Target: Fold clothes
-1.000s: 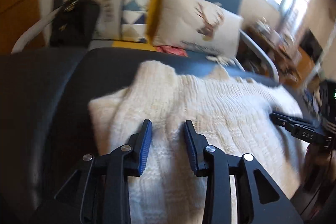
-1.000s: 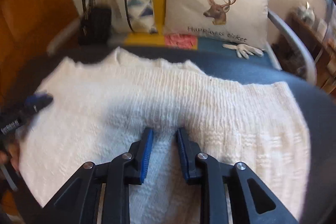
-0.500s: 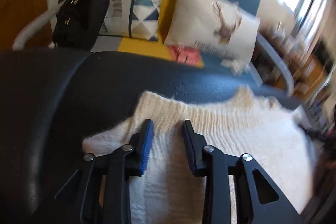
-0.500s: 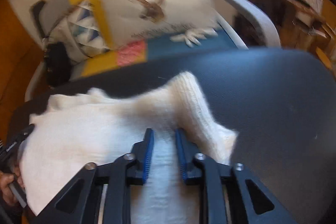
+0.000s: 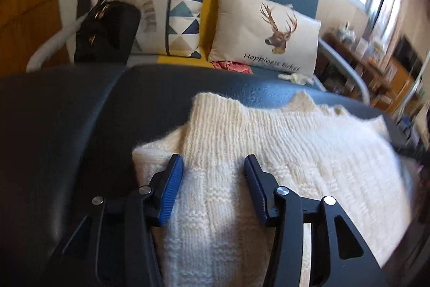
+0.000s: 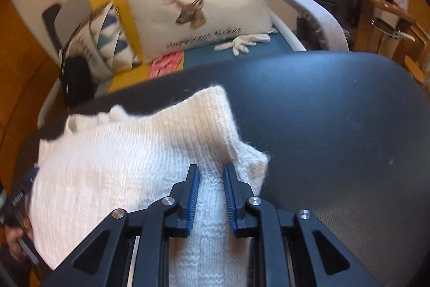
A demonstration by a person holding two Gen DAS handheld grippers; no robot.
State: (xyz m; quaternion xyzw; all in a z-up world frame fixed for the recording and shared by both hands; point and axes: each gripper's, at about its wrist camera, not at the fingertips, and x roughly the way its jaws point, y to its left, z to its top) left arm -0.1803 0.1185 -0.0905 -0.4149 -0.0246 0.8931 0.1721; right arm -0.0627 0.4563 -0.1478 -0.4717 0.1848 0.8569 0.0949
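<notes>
Lying beneath both grippers — sweater (image 5: 282,152)

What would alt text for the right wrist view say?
A cream knitted sweater lies partly folded on a dark padded surface, with the right gripper above its folded edge, fingers opening around the knit. Behind stands a sofa with a deer pillow.
</notes>
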